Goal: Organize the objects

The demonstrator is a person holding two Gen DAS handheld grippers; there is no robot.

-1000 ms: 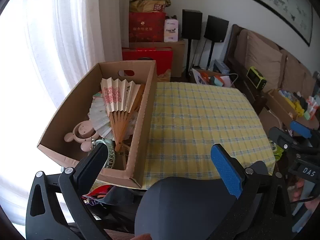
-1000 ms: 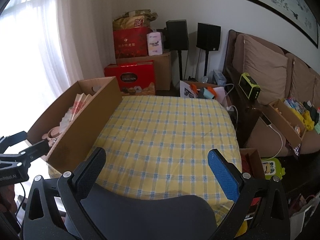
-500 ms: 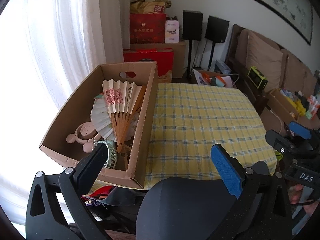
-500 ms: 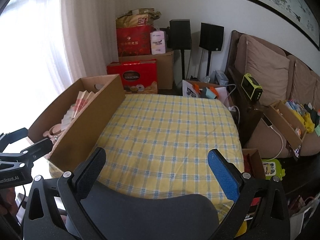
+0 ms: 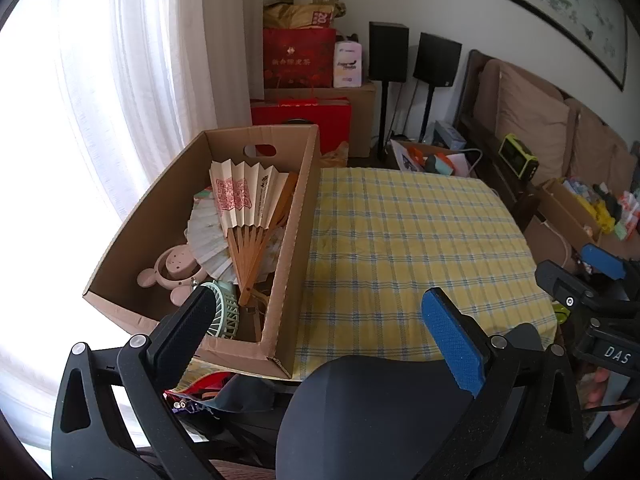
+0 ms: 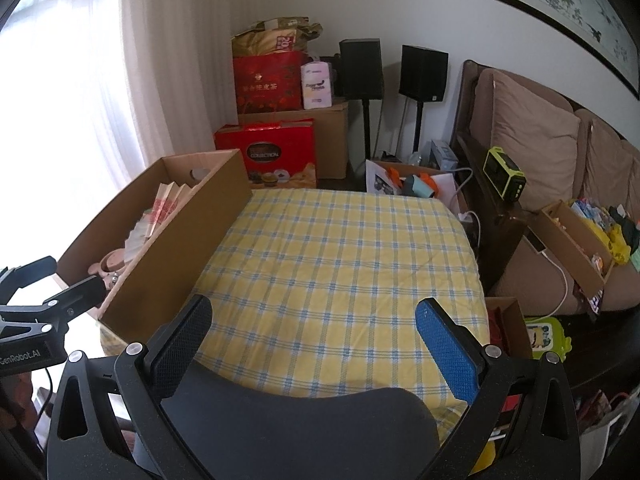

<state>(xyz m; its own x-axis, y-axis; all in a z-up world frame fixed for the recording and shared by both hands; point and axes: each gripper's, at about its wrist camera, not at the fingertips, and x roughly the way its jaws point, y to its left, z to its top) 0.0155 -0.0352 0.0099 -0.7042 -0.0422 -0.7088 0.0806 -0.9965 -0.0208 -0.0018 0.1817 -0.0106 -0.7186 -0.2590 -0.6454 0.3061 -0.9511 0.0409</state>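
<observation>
A long cardboard box [image 5: 294, 216] stands on the left side of the yellow checked tablecloth [image 5: 404, 240]. Inside it lie a cream folding fan [image 5: 246, 204], a pink mouse-eared dish [image 5: 176, 266] and a green round fan [image 5: 226, 314]. My left gripper [image 5: 320, 320] hangs open and holds nothing, just short of the box's near end. In the right wrist view the same box [image 6: 176, 240] sits at the left of the cloth [image 6: 340, 272], and my right gripper [image 6: 316, 332] is open over the cloth's near edge. The left gripper [image 6: 60, 292] shows at that view's left edge.
Red gift boxes [image 6: 268, 84] and a brown carton are stacked by the far wall beside two black speakers [image 6: 360, 68]. A brown sofa [image 6: 532, 140] runs along the right, with an open box of small items [image 6: 576, 236] on it. White curtains [image 5: 120, 60] hang at the left.
Both views have drawn back and risen slightly, so the box and table sit a little lower and farther. Both grippers stay open and hold nothing.
</observation>
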